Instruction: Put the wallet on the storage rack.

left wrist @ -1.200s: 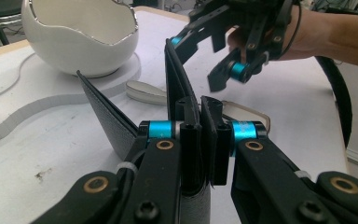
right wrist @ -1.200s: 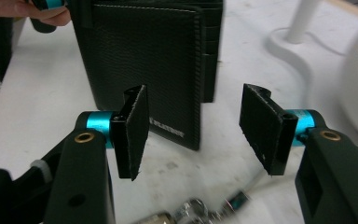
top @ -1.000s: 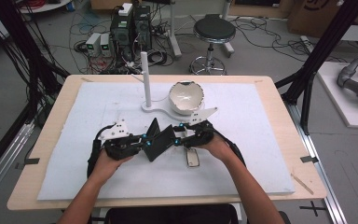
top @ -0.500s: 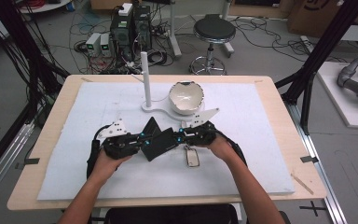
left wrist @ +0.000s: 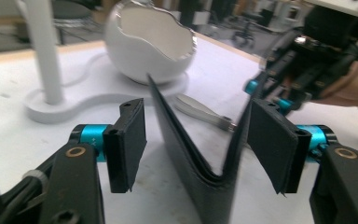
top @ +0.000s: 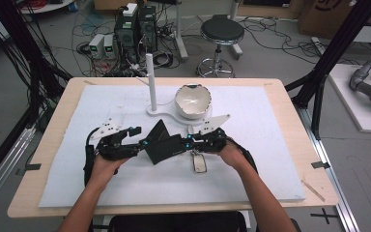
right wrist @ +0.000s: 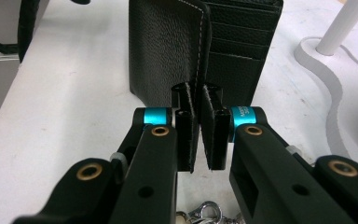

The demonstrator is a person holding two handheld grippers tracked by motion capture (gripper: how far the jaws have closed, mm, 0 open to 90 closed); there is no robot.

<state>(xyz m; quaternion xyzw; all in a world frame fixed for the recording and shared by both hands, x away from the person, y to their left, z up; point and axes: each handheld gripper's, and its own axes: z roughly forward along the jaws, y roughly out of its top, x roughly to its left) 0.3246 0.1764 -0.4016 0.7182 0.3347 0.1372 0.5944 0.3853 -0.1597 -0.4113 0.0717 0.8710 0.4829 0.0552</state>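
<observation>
The wallet [top: 163,145] stands half-open near the table's [top: 280,145] middle. The right gripper [right wrist: 199,109] pinches one flap's edge; the left gripper [left wrist: 198,144] is spread wide around the fold, gripping nothing. Opening is underway; next, the left should clamp its flap.

The high view looks forward and down from above the person's near side, taking in the whole white mat [top: 101,193], both forearms, and the floor, stool [top: 221,32] and equipment beyond the far edge. The left gripper view sits low and close behind the left gripper [left wrist: 196,151], facing right and far across the half-open black wallet [left wrist: 200,154] toward the white bowl [left wrist: 144,46], the white post [left wrist: 44,51] and the right gripper [left wrist: 303,70]. The right gripper view rides very close behind the right gripper [right wrist: 200,126], looking left along the mat at the same wallet [right wrist: 168,51], which all three views share, with the post's base [right wrist: 321,70] at its edge.
</observation>
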